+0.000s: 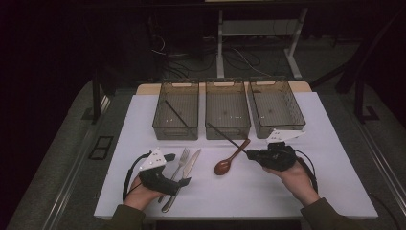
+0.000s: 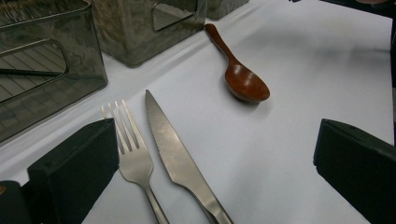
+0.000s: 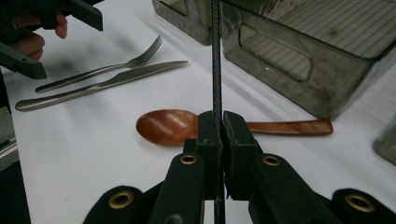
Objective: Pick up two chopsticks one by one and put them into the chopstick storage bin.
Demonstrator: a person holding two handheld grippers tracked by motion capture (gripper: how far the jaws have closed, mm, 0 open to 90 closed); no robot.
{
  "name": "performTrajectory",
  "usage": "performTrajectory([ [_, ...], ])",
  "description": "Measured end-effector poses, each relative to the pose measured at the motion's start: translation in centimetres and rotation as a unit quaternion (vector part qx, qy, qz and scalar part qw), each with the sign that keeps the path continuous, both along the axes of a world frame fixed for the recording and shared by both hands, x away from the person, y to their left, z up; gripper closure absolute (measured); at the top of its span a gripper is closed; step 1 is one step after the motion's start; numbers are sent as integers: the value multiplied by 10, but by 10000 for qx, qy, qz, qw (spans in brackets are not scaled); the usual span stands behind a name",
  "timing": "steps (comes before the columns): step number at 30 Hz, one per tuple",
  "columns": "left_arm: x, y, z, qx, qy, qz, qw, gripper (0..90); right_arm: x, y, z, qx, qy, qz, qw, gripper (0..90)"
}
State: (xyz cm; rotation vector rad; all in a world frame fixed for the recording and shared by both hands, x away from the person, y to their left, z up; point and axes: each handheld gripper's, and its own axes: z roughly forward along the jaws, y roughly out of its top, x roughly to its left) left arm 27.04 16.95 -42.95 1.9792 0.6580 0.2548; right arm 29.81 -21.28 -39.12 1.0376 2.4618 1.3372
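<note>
Fingers of the right gripper [image 3: 218,135] pinch a black chopstick [image 1: 225,137] whose long end points at the left bin [image 1: 176,109].

3 bins [image 1: 228,116], 2 chopsticks [image 1: 225,136], 1 fork [image 1: 179,165]

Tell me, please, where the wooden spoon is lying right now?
In the high view the wooden spoon lies on the white table, right of the knife, in front of the middle bin.

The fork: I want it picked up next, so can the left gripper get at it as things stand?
Probably yes. The left gripper is open, the fork lies between its jaws beside the knife, and nothing covers it.
</note>
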Motion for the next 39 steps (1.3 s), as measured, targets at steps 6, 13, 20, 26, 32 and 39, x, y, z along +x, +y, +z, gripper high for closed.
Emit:
performTrajectory([
  [6,0,0,0,-5,0,-7,10000,0,7,8,3,43,-8,19,10000,852],
  [13,0,-1,0,-41,-6,-8,10000,0,18,14,7,65,-38,-6,10000,852],
  [20,0,-1,0,-38,-25,-19,10000,0,29,23,13,82,-72,-14,9999,852],
  [26,0,-1,0,-28,-7,-11,10000,0,37,33,18,74,-130,-8,9999,852],
  [32,0,-1,0,-38,-17,-6,10000,0,45,44,23,36,-197,-7,9998,851],
  [39,0,-1,0,-43,-31,-26,10000,0,56,59,28,50,-131,-35,9999,852],
])
